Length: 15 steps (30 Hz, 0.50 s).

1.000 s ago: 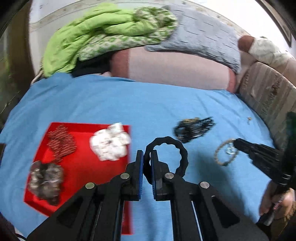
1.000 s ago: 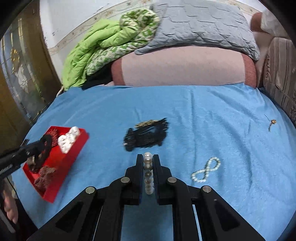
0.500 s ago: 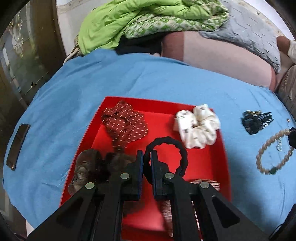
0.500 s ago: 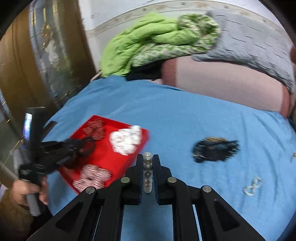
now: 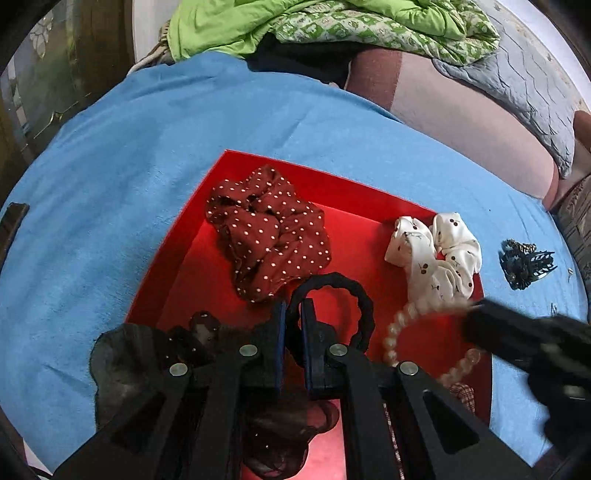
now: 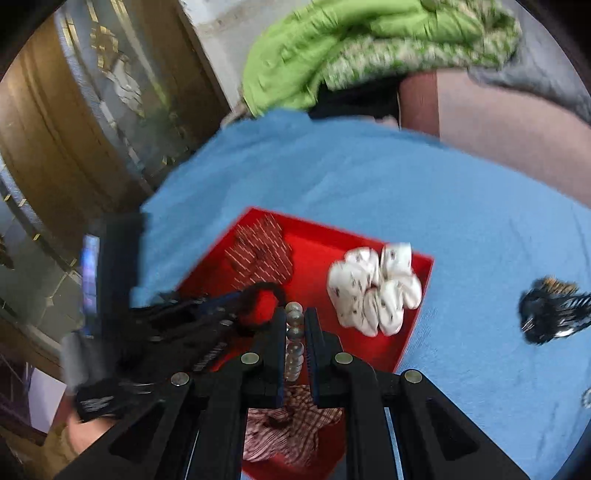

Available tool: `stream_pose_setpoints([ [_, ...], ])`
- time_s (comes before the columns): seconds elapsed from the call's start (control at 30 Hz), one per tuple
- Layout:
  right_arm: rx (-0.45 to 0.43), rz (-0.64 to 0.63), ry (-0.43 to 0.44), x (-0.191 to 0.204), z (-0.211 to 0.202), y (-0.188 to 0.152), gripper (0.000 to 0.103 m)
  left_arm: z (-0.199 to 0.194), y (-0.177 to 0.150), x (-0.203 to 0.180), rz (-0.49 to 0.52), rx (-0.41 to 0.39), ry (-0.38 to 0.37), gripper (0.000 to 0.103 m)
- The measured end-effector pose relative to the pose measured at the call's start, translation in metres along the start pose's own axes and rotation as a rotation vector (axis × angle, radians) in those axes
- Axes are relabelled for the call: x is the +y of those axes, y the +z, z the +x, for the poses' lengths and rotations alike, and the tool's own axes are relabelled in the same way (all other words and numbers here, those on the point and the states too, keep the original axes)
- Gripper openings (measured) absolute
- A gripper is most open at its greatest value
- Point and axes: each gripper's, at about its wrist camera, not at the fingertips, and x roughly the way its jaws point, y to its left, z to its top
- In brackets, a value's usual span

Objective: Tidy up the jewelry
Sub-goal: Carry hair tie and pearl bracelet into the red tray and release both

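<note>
My left gripper (image 5: pixel 291 317) is shut on a black braided hair tie (image 5: pixel 351 291) and holds it just above the red tray (image 5: pixel 177 254). My right gripper (image 6: pixel 294 325) is shut on a pale bead bracelet (image 6: pixel 294 345); it hangs over the tray's right part in the left wrist view (image 5: pixel 399 325). The tray holds a dark red dotted scrunchie (image 5: pixel 266 229), a white cherry-print scrunchie (image 5: pixel 439 254), a dark sheer scrunchie (image 5: pixel 125 362) and a plaid one (image 6: pixel 288 432). The left gripper shows blurred in the right wrist view (image 6: pixel 207 317).
The tray lies on a blue sheet (image 5: pixel 110 155). A black claw hair clip (image 5: pixel 524 262) lies on the sheet right of the tray. A green blanket (image 5: pixel 332 22), a grey pillow (image 5: pixel 532 85) and a pink bolster (image 5: pixel 461 125) lie behind.
Both grippers have moved left from the open sheet to over the red tray, carrying the hair tie and the bracelet. The right gripper now reaches over the tray's right edge.
</note>
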Motion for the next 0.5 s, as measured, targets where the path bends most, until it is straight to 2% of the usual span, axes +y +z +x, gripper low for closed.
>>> stream_pose_setpoints([
  [0.17,0.041,0.013,-0.044,-0.012,0.019,-0.006,0.011,-0.004,0.001,-0.005,0.026,-0.018,0.013,0.01],
  [0.23,0.042,0.011,-0.061,-0.014,0.02,-0.006,0.012,-0.006,0.001,-0.007,0.031,-0.02,0.008,0.023],
  [0.33,0.036,0.034,-0.06,-0.018,0.017,-0.006,0.014,-0.012,0.0,-0.006,0.033,-0.042,0.004,0.035],
  [0.4,0.022,0.038,-0.064,-0.019,0.012,-0.005,0.026,-0.019,0.0,-0.005,0.029,-0.062,-0.008,0.043],
  [0.5,-0.014,0.042,-0.07,-0.021,-0.005,-0.005,0.039,-0.032,-0.001,-0.005,0.018,-0.103,-0.046,0.048],
])
